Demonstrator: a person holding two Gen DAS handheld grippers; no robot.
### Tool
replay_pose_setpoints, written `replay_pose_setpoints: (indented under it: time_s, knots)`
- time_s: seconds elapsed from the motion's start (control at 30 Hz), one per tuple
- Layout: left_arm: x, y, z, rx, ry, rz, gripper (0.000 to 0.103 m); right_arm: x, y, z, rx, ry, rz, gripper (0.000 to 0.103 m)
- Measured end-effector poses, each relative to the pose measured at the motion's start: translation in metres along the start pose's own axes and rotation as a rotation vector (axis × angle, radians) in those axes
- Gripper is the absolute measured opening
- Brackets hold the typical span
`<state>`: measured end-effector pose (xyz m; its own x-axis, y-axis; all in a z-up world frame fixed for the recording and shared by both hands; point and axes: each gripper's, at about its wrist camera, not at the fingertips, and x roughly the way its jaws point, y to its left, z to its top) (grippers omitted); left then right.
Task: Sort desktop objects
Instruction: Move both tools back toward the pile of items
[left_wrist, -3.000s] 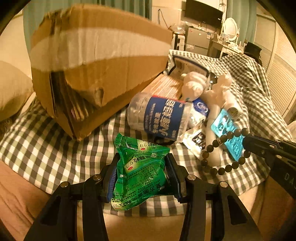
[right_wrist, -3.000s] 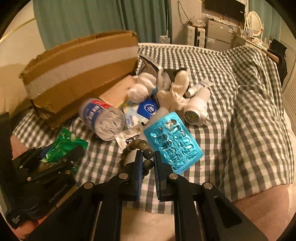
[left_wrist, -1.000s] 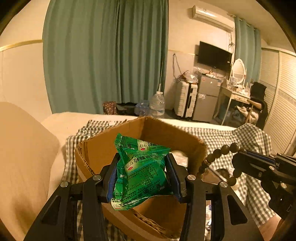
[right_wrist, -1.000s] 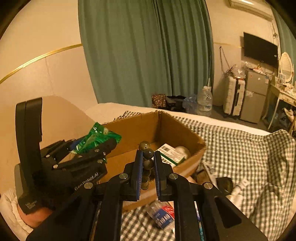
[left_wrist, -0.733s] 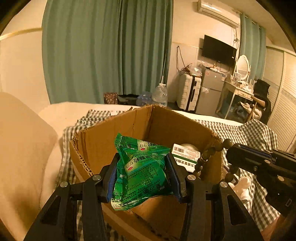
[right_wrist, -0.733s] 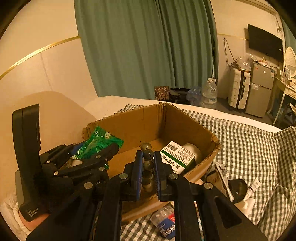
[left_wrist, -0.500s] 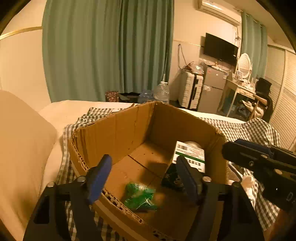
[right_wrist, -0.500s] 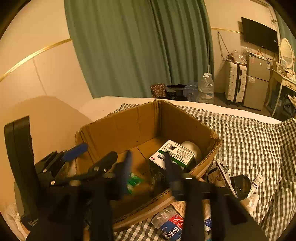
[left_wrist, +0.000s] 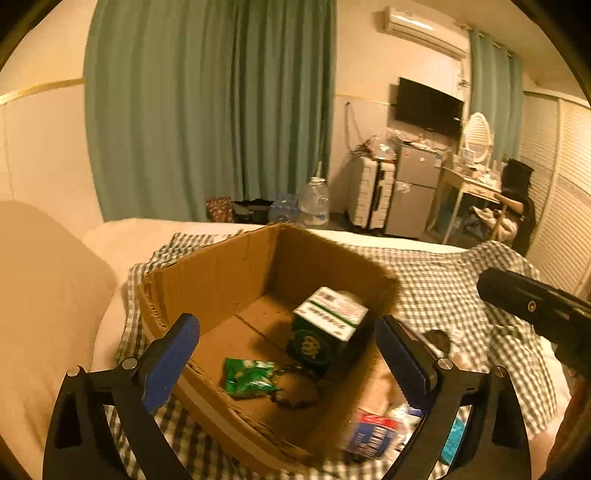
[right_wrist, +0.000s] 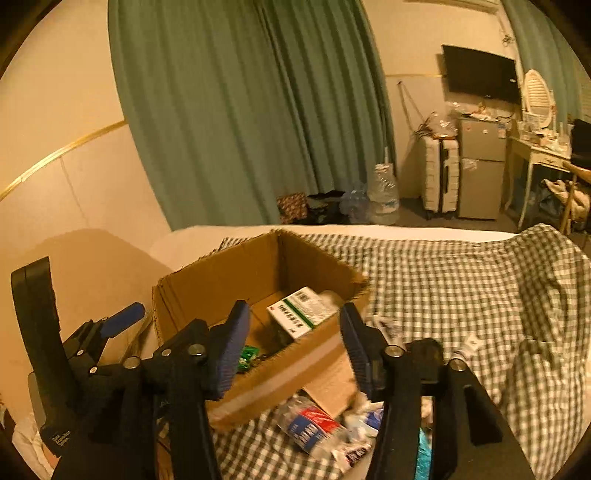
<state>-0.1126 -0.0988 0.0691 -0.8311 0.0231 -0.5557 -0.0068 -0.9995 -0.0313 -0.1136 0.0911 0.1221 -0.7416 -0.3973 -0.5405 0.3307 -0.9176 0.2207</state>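
An open cardboard box (left_wrist: 207, 284) stands on the checked bed cover; it also shows in the right wrist view (right_wrist: 221, 280). Inside lie a green sachet (left_wrist: 249, 376), a dark bead bracelet (left_wrist: 295, 397) and a green-and-white medicine box (left_wrist: 327, 325). My left gripper (left_wrist: 288, 354) is open and empty above the box's near edge. My right gripper (right_wrist: 291, 347) is open and empty, above the box's near right side. The sachet shows partly behind the right gripper's left finger (right_wrist: 248, 356).
A plastic bottle with a blue and red label (right_wrist: 314, 428) and other small items lie on the cover in front of the box. A beige pillow (left_wrist: 44, 295) is at left. Checked cover (right_wrist: 461, 288) spreads to the right.
Both grippers opened: the green sachet and the bead bracelet dropped into the box. Both grippers have since pulled back and up a little from the box.
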Motion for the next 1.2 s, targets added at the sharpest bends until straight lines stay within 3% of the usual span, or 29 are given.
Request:
replay_pose_setpoints:
  time_s: [0.23, 0.5, 0.93, 1.0, 1.2]
  knots:
    - [-0.037, -0.047, -0.005, 0.041, -0.030, -0.079, 0.102, -0.054, -0.028, -0.011, 0.016, -0.052, -0.066, 0.059]
    - [-0.048, -0.078, -0.035, 0.049, 0.020, -0.112, 0.102, -0.076, -0.064, -0.047, 0.034, -0.008, -0.145, 0.063]
    - [-0.005, -0.106, -0.105, 0.067, 0.153, -0.070, 0.102, -0.016, -0.104, -0.144, 0.065, 0.208, -0.199, 0.063]
    - [0.004, -0.106, -0.117, 0.059, 0.181, -0.074, 0.102, -0.007, -0.104, -0.154, 0.044, 0.238, -0.213, 0.074]
    - [0.024, -0.100, -0.141, 0.026, 0.224, -0.079, 0.102, 0.011, -0.116, -0.169, 0.076, 0.299, -0.210, 0.080]
